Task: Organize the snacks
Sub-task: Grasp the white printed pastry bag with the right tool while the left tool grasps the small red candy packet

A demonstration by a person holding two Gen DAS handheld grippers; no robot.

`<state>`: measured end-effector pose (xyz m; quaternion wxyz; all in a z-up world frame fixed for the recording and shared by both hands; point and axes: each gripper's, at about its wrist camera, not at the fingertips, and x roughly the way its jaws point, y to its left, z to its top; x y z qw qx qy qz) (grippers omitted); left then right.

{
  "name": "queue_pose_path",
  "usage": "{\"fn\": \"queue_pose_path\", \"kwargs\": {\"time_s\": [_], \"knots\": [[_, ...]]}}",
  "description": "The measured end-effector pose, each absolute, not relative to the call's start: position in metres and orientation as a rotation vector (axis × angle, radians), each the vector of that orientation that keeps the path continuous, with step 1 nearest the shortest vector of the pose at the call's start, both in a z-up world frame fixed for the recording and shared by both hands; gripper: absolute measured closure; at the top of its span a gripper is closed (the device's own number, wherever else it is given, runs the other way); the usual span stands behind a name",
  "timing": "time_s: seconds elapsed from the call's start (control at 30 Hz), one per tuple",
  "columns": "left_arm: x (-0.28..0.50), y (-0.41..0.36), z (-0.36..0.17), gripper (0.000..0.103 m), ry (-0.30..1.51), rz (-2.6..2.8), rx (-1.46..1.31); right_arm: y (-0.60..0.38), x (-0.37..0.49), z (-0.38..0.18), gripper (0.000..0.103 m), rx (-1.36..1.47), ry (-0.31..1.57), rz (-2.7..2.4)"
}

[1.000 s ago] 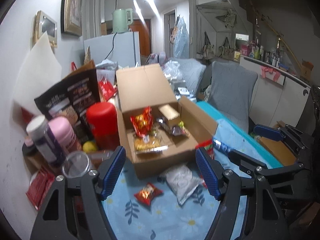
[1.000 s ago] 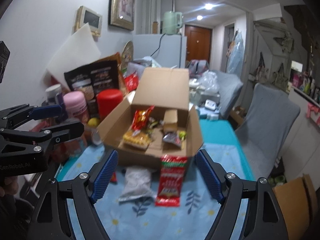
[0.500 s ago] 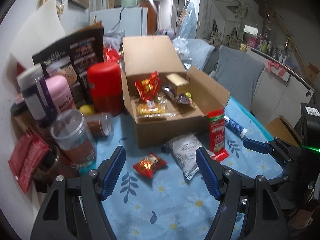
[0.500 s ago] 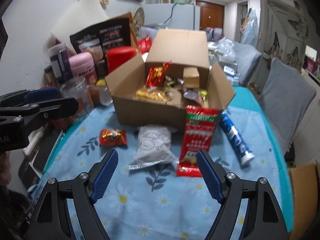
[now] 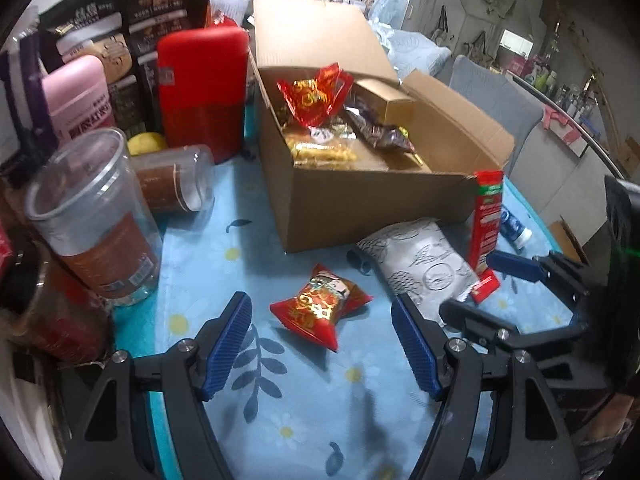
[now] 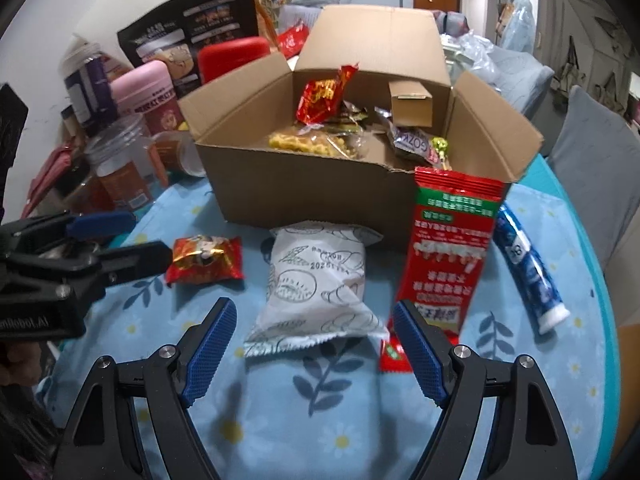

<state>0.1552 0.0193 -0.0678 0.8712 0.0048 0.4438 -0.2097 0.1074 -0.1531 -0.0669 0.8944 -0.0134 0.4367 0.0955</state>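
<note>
Grippers first: the left gripper (image 5: 322, 344) hangs with its jaws spread and nothing between the pads, aimed down at the small red snack packet (image 5: 320, 307) that lies just ahead of it on the flowered worktop (image 5: 200, 256). The right gripper (image 6: 312, 344) is likewise released and empty, its fingers framing the near end of the white pastry packet (image 6: 318, 280) without touching it. Just beside that packet, the tall red sachet (image 6: 448, 248) leans against the front wall of the cardboard box (image 6: 304, 196), and a blue tube (image 6: 528, 276) lies on the cloth further right. The box stands open with several snacks already inside, a red wrapper (image 6: 324, 96) upright among them.

The step in hand looks like the approach for a pickup, one packet per hand. Next, each gripper would need to lower until its pads straddle its packet, close gently on the crinkly film, then lift clear of the box's front wall before dropping it inside.
</note>
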Motion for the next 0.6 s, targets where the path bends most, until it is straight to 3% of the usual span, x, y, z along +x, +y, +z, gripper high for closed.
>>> {"fn": "queue_pose_path", "kwargs": {"time_s": [0.47,0.5,0.6], "knots": [[0.179,0.008,-0.091,0.031,0.956,-0.524,0.079,-0.144,0.144,-0.097,0.022,-0.051,0.989,0.198],[0.18,0.007,-0.093,0.032,0.961,-0.533,0.073,-0.143,0.145,-0.099,0.022,-0.054,0.995,0.196],[0.184,0.003,-0.1,0.052,0.986,-0.542,0.065,-0.144,0.147,-0.105,0.022,-0.048,1.016,0.192]]}}
